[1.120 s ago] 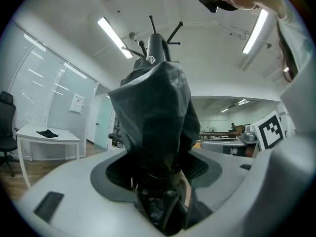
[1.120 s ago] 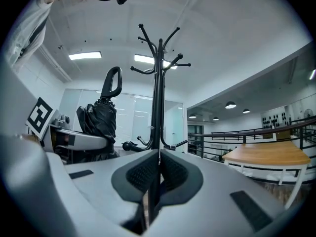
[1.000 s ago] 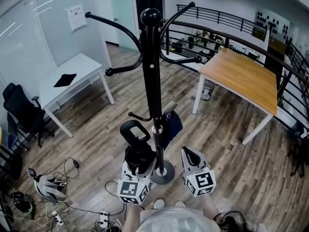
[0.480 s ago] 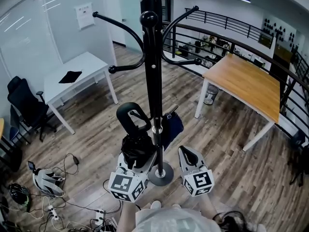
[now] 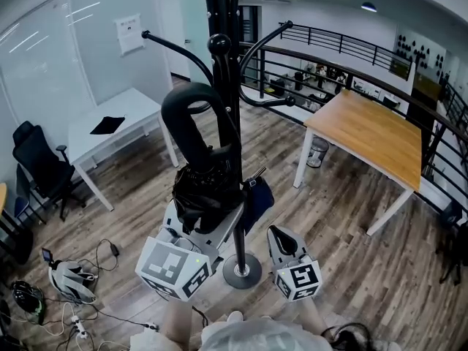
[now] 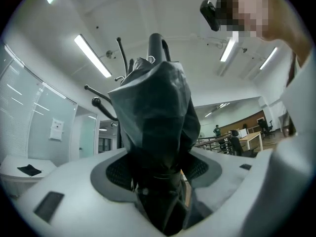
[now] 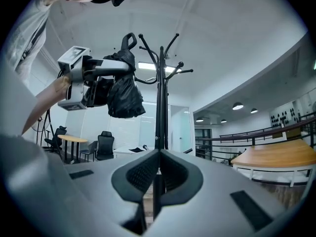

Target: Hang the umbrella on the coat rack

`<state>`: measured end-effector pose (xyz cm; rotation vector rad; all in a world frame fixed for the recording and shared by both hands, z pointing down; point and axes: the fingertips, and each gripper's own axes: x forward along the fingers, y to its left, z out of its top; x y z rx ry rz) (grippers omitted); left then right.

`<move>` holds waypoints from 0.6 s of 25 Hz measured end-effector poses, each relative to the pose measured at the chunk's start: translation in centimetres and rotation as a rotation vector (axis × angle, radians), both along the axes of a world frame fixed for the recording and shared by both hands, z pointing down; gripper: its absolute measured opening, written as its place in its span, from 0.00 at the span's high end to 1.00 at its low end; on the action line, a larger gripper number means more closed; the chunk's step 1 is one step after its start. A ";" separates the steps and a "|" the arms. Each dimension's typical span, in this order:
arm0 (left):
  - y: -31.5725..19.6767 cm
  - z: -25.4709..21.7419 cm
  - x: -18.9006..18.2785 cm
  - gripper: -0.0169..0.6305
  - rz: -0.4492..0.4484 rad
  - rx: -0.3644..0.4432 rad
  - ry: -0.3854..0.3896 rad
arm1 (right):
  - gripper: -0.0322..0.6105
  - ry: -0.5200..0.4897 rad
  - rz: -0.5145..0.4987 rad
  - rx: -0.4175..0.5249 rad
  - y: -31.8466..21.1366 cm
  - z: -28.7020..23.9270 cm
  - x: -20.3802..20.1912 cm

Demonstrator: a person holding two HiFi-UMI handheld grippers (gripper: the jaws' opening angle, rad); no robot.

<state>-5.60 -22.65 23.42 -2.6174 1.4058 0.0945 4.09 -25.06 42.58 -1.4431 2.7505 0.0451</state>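
The black folded umbrella (image 5: 201, 174) points up, its loop handle (image 5: 191, 115) just left of the coat rack's pole (image 5: 232, 101) and below the top hooks. My left gripper (image 5: 207, 218) is shut on the umbrella's bundled canopy (image 6: 158, 132), which fills the left gripper view and hides most of the curved hooks (image 6: 98, 102). My right gripper (image 5: 281, 238) hangs low beside the rack's round base (image 5: 241, 271), shut with nothing in it. From the right gripper (image 7: 157, 174) view, the umbrella (image 7: 123, 90) is held left of the coat rack (image 7: 160, 93).
A dark blue bag (image 5: 256, 196) hangs from a low hook on the rack. A white table (image 5: 110, 126) and office chair (image 5: 36, 167) stand left, a wooden table (image 5: 373, 134) right, a black railing (image 5: 344, 50) behind. Cables and helmets (image 5: 69, 280) lie on the floor.
My left gripper has lifted the umbrella from knee height up along the pole, so its handle is now near the top hooks. The right gripper has hardly moved.
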 end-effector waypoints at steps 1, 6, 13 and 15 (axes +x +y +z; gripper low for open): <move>0.1 -0.9 0.4 0.51 0.020 0.009 0.004 | 0.90 -0.002 0.000 0.005 0.1 -0.1 0.1; 0.5 -4.2 1.9 0.51 0.061 0.078 -0.065 | 0.90 -0.012 0.000 0.026 0.6 -0.9 0.3; 0.0 -5.2 2.0 0.51 0.060 0.075 -0.080 | 0.90 -0.019 -0.002 0.026 1.7 -0.3 0.2; -0.5 -4.7 1.8 0.51 0.063 0.040 -0.071 | 0.90 -0.025 0.000 0.022 1.9 -0.1 0.3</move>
